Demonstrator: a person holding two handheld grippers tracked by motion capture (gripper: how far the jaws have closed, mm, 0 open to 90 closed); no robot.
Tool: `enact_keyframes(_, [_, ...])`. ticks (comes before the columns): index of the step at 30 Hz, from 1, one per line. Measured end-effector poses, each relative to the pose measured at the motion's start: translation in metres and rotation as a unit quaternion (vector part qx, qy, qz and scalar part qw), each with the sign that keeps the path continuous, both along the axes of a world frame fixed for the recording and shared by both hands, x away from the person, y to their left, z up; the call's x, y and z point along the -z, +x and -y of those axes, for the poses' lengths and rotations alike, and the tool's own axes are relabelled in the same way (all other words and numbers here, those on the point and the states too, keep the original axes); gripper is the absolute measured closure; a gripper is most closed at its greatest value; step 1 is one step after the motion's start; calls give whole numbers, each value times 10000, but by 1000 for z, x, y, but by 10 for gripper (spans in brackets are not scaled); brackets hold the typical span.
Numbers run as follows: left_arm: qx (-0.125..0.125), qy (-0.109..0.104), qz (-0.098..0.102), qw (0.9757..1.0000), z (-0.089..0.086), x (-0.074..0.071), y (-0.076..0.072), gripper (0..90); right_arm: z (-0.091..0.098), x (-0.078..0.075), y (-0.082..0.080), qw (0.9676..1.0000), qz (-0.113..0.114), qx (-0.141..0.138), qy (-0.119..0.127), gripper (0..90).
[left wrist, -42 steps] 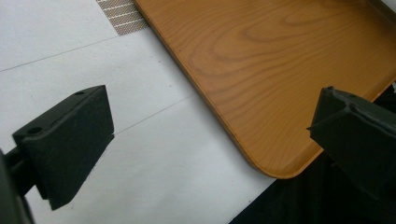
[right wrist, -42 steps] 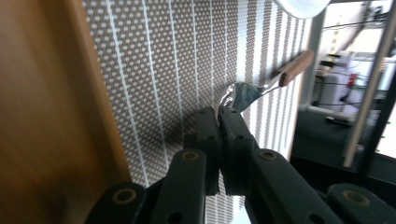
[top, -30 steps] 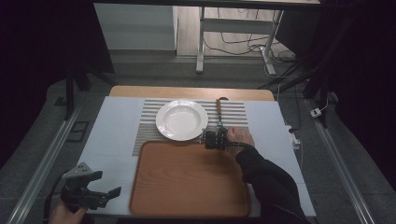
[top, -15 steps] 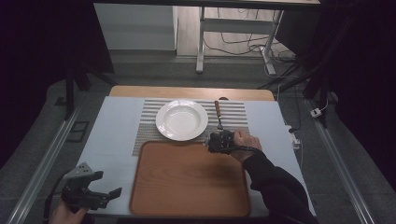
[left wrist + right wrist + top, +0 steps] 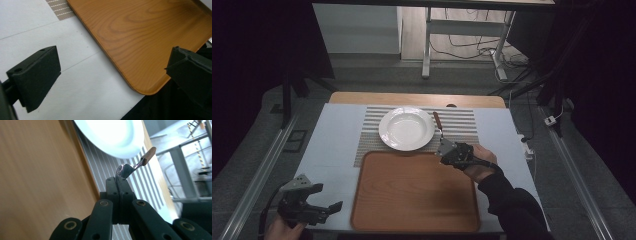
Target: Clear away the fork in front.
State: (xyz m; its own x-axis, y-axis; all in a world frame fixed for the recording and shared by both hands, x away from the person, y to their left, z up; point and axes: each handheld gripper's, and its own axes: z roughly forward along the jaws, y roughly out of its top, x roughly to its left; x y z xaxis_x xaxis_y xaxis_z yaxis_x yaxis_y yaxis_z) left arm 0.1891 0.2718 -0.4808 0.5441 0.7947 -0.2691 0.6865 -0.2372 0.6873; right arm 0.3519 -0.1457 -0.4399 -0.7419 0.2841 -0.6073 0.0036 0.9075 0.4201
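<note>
Spoon (image 5: 130,168): clamped by its bowl in right gripper (image 5: 446,148), lifted beside plate (image 5: 407,128); tray (image 5: 412,192) bare, placing pending. Left gripper (image 5: 319,210): jaws apart, idle.

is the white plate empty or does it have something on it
Empty. In the high view the white plate shows a bare, clean bowl; the wooden-handled utensil held by the right gripper sits beside its rim, not in it.

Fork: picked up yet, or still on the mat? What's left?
Done: the right gripper is shut on the fork by its tines, above the striped mat. In hand: carrying it. Left: setting it down; the tray and plate are empty, the left gripper idle.
</note>
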Motion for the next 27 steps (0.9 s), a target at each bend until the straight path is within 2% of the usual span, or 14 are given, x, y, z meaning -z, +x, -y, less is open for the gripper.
enact_keyframes(2, [16, -17, -23, 10000, 0, 0, 0, 0, 4, -4, -2, 9993, -206, -31, 300, 900])
enact_keyframes(5, [73, -52, -20, 10000, 1, 0, 1, 0, 9, -8, -5, 9965, -455, -63, 703, 900])
enact_keyframes(8, [127, -107, -1, 9999, 1, 0, 2, 0, 15, -13, -6, 9915, -717, -167, 1077, 900])
enact_keyframes(13, [271, -195, 2, 9994, 3, 0, 5, 0, 23, -18, -10, 9808, -1062, -255, 1614, 900])
enact_keyframes(14, [303, -217, 27, 9993, 4, 0, 6, 0, 23, -18, -10, 9808, -1062, -255, 1614, 900])
enact_keyframes(15, [367, -245, 77, 9990, 5, 0, 7, 0, 27, -19, -11, 9759, -1178, -305, 1810, 900])
enact_keyframes(19, [469, -347, 191, 9981, 10, -2, 11, 0, 33, -20, -15, 9659, -1455, -403, 2105, 900])
enact_keyframes(21, [557, -420, 241, 9973, 14, -3, 14, 0, 35, -22, -18, 9628, -1559, -437, 2164, 900])
enact_keyframes(22, [653, -380, 304, 9967, 20, -4, 17, 0, 36, -22, -20, 9601, -1612, -471, 2238, 900])
enact_keyframes(25, [794, -285, 386, 9957, 28, -5, 23, 0, 38, -23, -26, 9550, -1748, -556, 2330, 900])
enact_keyframes(27, [861, -294, 402, 9950, 34, -6, 28, 0, 40, -24, -30, 9505, -1859, -611, 2412, 900])
